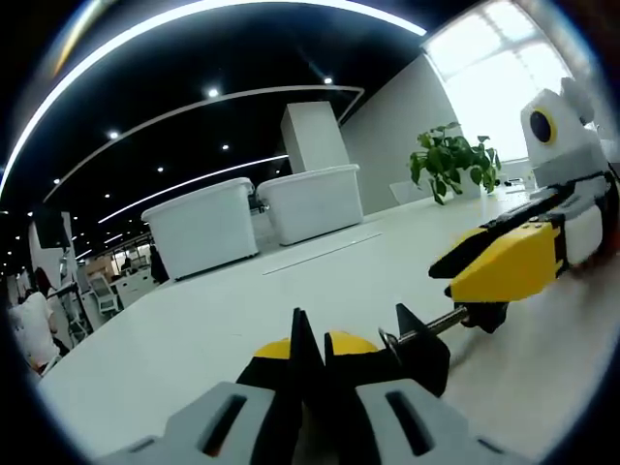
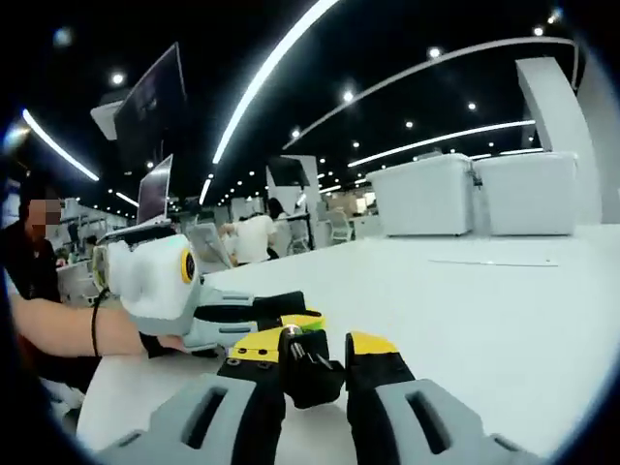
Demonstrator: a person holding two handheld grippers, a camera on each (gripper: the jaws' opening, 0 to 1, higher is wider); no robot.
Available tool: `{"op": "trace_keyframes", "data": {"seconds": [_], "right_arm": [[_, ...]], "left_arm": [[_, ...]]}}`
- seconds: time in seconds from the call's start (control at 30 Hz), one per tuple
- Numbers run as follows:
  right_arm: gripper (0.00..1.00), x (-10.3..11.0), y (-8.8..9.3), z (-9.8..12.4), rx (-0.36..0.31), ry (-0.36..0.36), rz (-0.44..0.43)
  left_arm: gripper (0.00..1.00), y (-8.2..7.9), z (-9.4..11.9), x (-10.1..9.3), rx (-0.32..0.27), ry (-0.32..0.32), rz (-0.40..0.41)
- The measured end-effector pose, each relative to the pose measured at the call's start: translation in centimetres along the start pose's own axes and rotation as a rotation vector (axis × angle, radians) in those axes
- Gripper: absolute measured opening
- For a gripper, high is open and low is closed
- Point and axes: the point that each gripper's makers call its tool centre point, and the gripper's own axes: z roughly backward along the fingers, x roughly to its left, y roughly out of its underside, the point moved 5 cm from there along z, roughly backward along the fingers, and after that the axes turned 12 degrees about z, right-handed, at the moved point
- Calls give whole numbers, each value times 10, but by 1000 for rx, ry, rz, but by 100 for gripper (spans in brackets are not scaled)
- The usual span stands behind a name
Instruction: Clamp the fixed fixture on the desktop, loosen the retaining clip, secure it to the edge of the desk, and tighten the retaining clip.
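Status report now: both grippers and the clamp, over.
Left gripper shut on black-and-yellow clamp fixture. Right gripper shut on its other end. White desk underneath.

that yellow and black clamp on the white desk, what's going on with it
A person is working a clamp on the white desk with two hand-held grippers. The left gripper is closed near the clamp's yellow end, and the right gripper grips a black part of the clamp at the screw end. The clamp lies on the desktop, not yet fixed to the desk edge.

Bright ceiling strips; window glare
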Motion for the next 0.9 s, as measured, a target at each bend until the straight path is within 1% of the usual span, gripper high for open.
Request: {"op": "trace_keyframes", "data": {"seconds": [0.27, 0.3, 0.33, 0.37, 0.4, 0.43, 0.47, 0.53, 0.6, 0.67, 0.8, 0.83, 0.9], "right_arm": [[22, 0, -1, 0, -9, -25, 21], [22, -1, -1, -1, -14, -28, 35], [21, 0, -2, -1, -28, -39, 68], [16, 2, -4, -1, -47, -54, 104], [12, 1, -5, 0, -52, -32, 133], [12, 4, -3, 0, -48, -37, 128], [12, 4, -3, 1, -51, -35, 156], [12, 3, -4, 0, -52, -31, 159], [13, 4, -3, 0, -50, -29, 153], [17, 5, -3, 1, -45, -42, 139], [21, 6, -2, 1, -41, -46, 139], [21, 7, -2, 1, -39, -48, 142], [26, 12, -1, 2, -39, -60, 176]], "left_arm": [[9, 0, 1, -1, 0, 4, 1], [9, 0, 1, -1, 0, 4, 1], [9, 0, 1, -2, 0, 4, 1], [9, 0, 1, -2, 0, 5, 0], [9, 0, 1, -2, -3, 7, -5], [9, 0, 1, -2, -3, 6, -3], [9, 0, 2, -2, -4, 8, -5], [9, 0, 2, -2, -5, 8, -5], [9, 0, 2, -2, -4, 8, -4], [9, 0, 2, -2, -3, 8, -3], [9, 0, 1, -2, -1, 9, 1], [9, 0, 1, -2, 0, 9, 2], [9, 0, 2, -2, -1, 9, 1]]}}
